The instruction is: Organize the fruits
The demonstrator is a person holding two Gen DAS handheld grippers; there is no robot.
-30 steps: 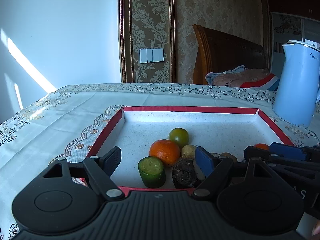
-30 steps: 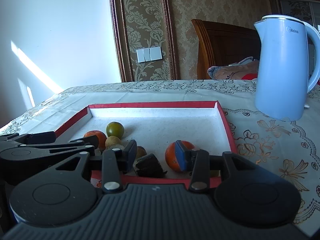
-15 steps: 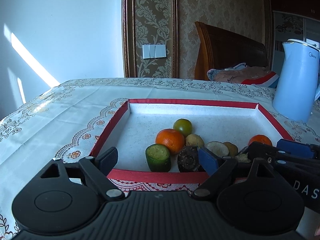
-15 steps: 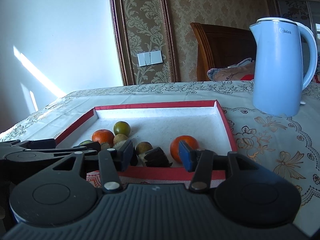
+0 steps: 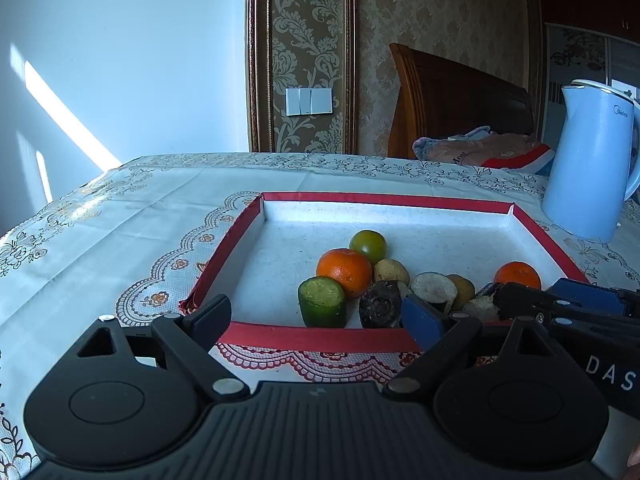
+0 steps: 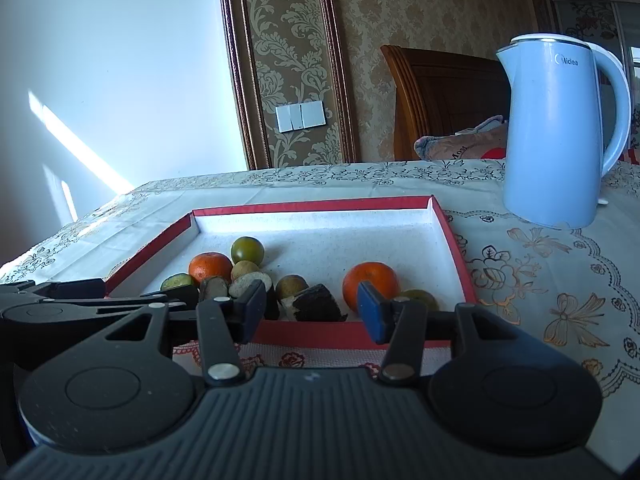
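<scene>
Red-rimmed white tray [image 5: 244, 232] on the cloth-covered counter [image 5: 120, 216] holds clustered fruits [image 5: 344, 270] near its front edge; left tongs [image 5: 316, 312] are opening wide, empty; right tongs [image 6: 312, 300] hang part-open, gripping nothing.

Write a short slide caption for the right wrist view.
Open right gripper before a red-rimmed tray of fruit pieces, blue kettle behind.

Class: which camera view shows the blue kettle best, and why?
The right wrist view: the blue kettle stands whole on the tablecloth, with lid, handle and logo visible. In the left wrist view the kettle sits at the right edge, its handle cut off.
</scene>
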